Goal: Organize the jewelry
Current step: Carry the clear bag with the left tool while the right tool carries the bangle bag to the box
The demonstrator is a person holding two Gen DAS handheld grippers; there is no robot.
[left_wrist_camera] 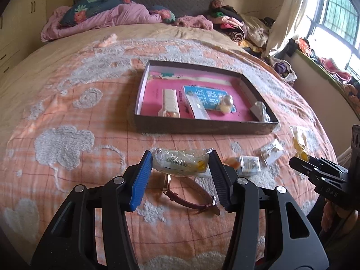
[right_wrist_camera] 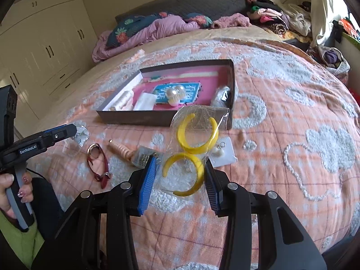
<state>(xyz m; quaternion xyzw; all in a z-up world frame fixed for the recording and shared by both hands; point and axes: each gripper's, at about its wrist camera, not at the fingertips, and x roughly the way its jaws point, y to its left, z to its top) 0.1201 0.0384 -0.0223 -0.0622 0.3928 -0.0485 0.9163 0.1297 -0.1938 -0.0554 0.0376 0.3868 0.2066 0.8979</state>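
Observation:
My left gripper is shut on a clear plastic bag holding small jewelry with a yellow bit, just above the bedspread. My right gripper is shut on a clear bag with two yellow hoop earrings, which stands up between the pads. Farther back on the bed lies a dark box with a pink lining, seen in both views. It holds a blue card, pearl pieces and several small packets. A watch with a maroon strap lies under the left gripper.
Loose on the orange bedspread are a small stud packet, a white earring card and a peach beaded piece. A pink quilt and pillows lie at the headboard. Clothes are piled at the right by the window. A hand holds the left gripper's handle.

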